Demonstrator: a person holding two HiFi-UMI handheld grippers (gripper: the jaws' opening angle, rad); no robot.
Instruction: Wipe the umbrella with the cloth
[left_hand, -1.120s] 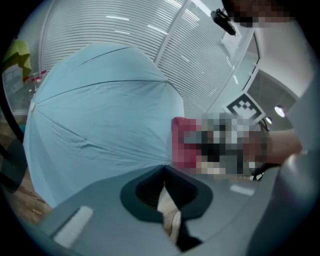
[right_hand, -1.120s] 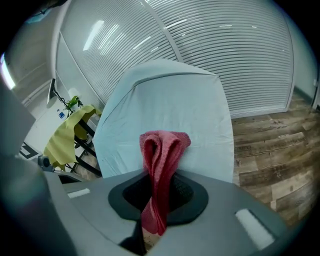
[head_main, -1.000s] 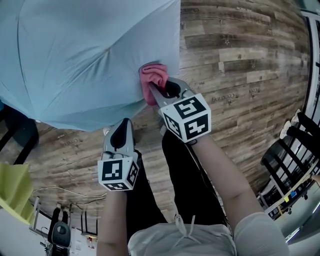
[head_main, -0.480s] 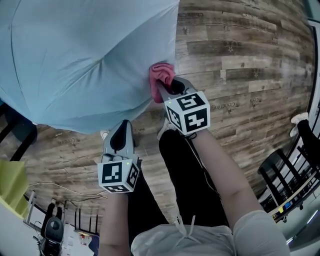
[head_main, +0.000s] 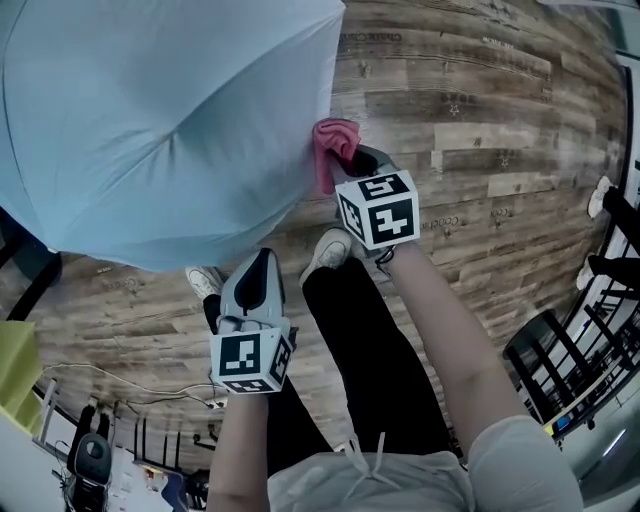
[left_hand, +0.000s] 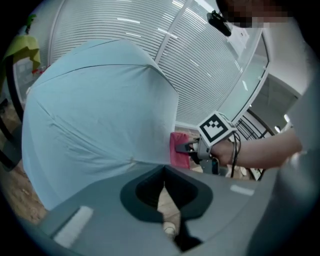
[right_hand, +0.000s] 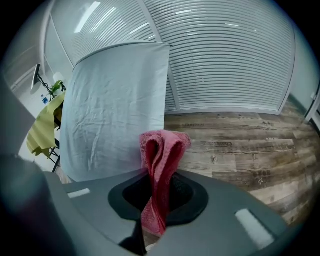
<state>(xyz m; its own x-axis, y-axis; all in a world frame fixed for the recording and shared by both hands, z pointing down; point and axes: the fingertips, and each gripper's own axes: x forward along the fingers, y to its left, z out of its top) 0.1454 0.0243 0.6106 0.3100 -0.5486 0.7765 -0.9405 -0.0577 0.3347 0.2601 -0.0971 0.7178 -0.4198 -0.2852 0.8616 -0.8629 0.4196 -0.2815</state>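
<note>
The R claw is pinching the pink cloth tight, w/ a fold of it poking out in front. The cloth is pressing on the light blue umbrella, right at the side edge of one panel. So the umbrella is sitting just in front & to the left of this claw.

The L claw is pressed together w/ nothing in it. It is hanging back by the person's legs. The umbrella is in front of it, near but not touching.

How far along: I think the wiping is going on right now, cos the cloth is lying on the fabric. I'm not seeing any dirt, wet marks or clean streaks, so I can't say how much is done. The cloth is touching only one small spot at the edge. So prob. most of the big open top is waiting to be wiped, esp. the parts far to the left of the R claw.

Counting:
- 1 umbrella, open
- 1 cloth
- 2 claws, 1 working & 1 doing nothing
- 2 white shoes standing on the wooden floor, down below the claws
</note>
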